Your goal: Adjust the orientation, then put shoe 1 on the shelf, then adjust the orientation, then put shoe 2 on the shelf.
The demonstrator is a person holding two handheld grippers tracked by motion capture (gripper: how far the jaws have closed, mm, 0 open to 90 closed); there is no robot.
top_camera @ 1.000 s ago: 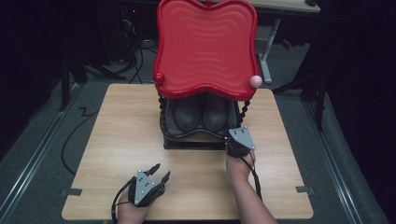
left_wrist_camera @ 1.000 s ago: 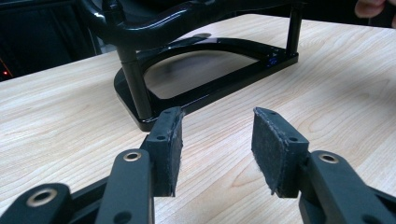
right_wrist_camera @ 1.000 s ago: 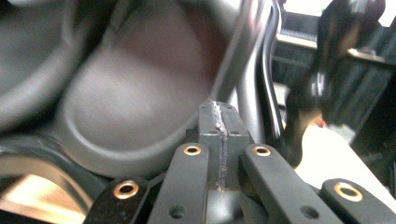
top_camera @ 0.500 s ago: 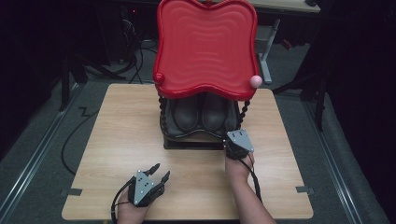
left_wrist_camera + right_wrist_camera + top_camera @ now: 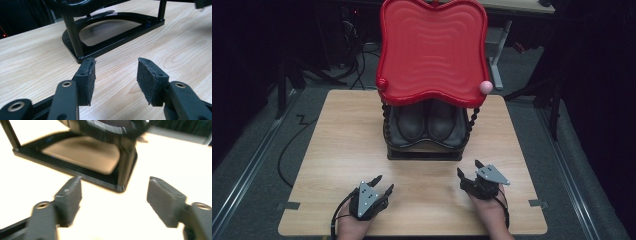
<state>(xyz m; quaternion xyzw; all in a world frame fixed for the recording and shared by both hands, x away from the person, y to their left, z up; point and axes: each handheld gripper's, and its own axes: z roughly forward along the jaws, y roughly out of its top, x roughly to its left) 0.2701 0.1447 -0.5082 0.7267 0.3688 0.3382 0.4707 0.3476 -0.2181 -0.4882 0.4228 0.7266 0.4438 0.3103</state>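
Since a second ago: we drew the right hand-held gripper (image 5: 469,171) back from the black two-tier shoe stand (image 5: 424,149).
Grippers: both spread, empty; left hand-held gripper (image 5: 383,184) unmoved.
Meaning: reach abandoned or finished.

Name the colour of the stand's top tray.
Red tray, faintly rippled; clearest in the high view.

Your high view looks forward and down over the whole wooden table (image 5: 337,150). Both gripper views sit low and close, facing the black stand base (image 5: 117,37), their shared ground.
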